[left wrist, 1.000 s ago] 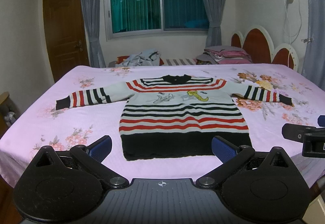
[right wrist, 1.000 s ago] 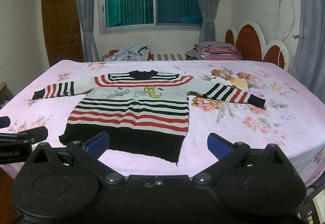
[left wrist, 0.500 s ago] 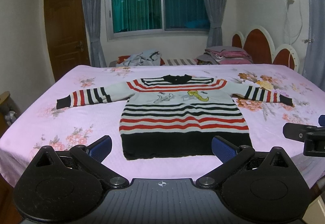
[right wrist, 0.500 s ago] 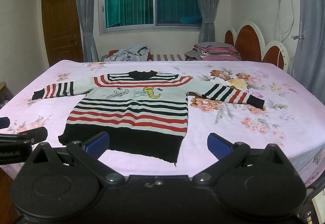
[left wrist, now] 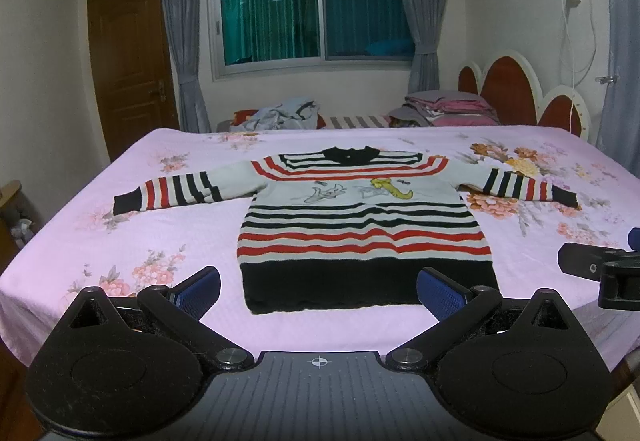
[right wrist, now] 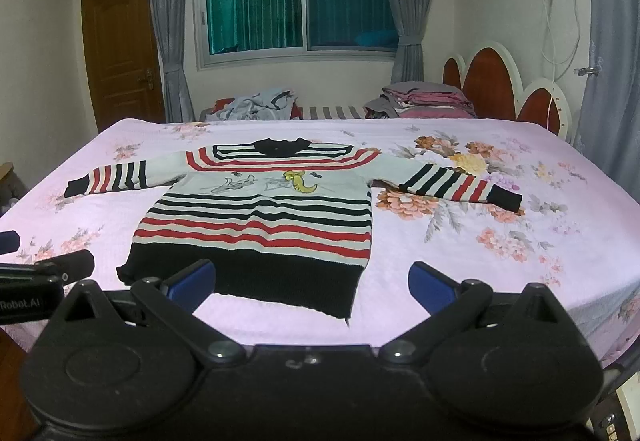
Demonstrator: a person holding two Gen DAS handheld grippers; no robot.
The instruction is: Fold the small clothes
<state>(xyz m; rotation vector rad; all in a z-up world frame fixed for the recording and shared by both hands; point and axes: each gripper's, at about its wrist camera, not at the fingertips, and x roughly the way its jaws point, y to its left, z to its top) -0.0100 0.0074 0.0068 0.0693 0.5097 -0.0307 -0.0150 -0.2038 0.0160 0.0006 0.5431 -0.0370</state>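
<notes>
A small sweater [left wrist: 360, 225] with black, red and white stripes lies flat on the pink floral bed, front up, both sleeves spread out, black hem nearest me. It also shows in the right wrist view [right wrist: 264, 213]. My left gripper [left wrist: 319, 291] is open and empty, held just in front of the hem. My right gripper [right wrist: 311, 283] is open and empty, held before the hem's right corner. Each gripper shows at the edge of the other's view: the right one [left wrist: 600, 267] and the left one [right wrist: 36, 277].
The pink floral bedspread [left wrist: 132, 237] covers a wide bed with bare cloth on both sides of the sweater. A heap of clothes [left wrist: 280, 113] and folded bedding [left wrist: 448, 107] lie beyond the far edge. The headboard [left wrist: 516, 93] stands at the right.
Both views have crept slightly closer to the sweater. The sweater has not moved and both grippers stay open.
</notes>
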